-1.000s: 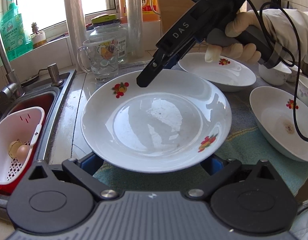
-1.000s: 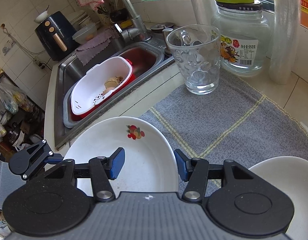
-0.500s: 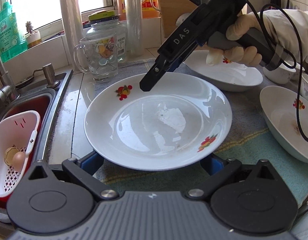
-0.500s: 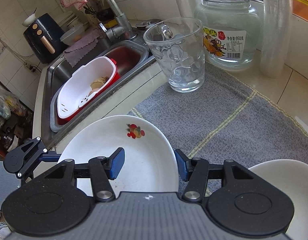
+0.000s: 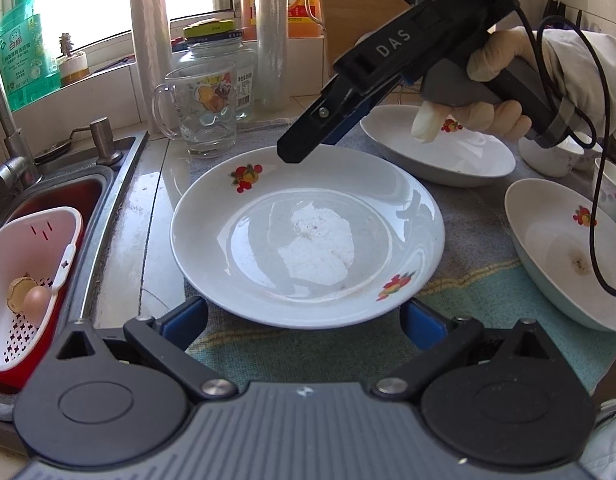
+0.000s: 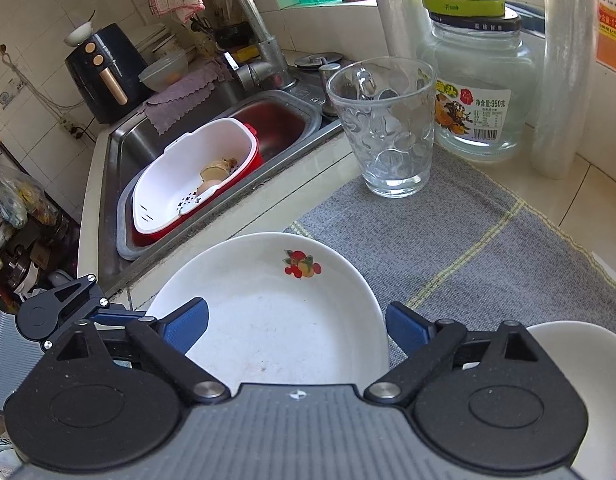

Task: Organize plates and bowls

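Grey mat (image 6: 460, 240) over the table, bare between glass mug (image 6: 388, 132) and plate (image 5: 308, 236). Plate flat near the sink edge (image 5: 120, 216), overhanging the mat's left border. Right gripper (image 6: 296, 326) above its far rim, jaws just sprung wide, nothing between; left gripper (image 5: 304, 320) jaws apart, flanking the near rim. "DAS" on the right gripper; "950" on the jar (image 6: 484, 96).

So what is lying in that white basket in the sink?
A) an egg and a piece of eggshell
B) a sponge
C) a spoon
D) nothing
A: the white basket in the sink holds a whole egg beside a broken eggshell; the right wrist view shows the same pair.
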`<state>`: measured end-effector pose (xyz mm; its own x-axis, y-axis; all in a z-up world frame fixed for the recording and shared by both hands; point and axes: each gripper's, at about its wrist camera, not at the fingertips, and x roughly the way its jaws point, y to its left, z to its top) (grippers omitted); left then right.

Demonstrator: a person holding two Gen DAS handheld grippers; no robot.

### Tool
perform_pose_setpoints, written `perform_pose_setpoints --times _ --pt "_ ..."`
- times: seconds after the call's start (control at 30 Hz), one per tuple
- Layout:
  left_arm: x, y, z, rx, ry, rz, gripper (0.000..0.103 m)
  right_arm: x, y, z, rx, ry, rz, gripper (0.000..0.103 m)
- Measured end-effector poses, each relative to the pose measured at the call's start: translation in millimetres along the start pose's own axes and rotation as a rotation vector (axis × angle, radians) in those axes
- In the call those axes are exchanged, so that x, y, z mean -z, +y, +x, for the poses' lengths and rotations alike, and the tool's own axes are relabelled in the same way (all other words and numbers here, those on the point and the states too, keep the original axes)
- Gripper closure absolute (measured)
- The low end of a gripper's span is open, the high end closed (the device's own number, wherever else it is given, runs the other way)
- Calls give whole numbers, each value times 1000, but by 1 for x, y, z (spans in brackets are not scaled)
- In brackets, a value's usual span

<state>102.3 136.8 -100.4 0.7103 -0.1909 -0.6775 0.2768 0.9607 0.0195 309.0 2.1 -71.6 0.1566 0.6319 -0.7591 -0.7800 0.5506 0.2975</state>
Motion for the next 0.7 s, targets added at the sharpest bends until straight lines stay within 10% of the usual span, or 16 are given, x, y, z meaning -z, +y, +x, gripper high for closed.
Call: perform_pose_setpoints --times 0.7 --pt "7 -60 -52 -1 -46 -35 1 86 79 -94 179 -181 -49 0"
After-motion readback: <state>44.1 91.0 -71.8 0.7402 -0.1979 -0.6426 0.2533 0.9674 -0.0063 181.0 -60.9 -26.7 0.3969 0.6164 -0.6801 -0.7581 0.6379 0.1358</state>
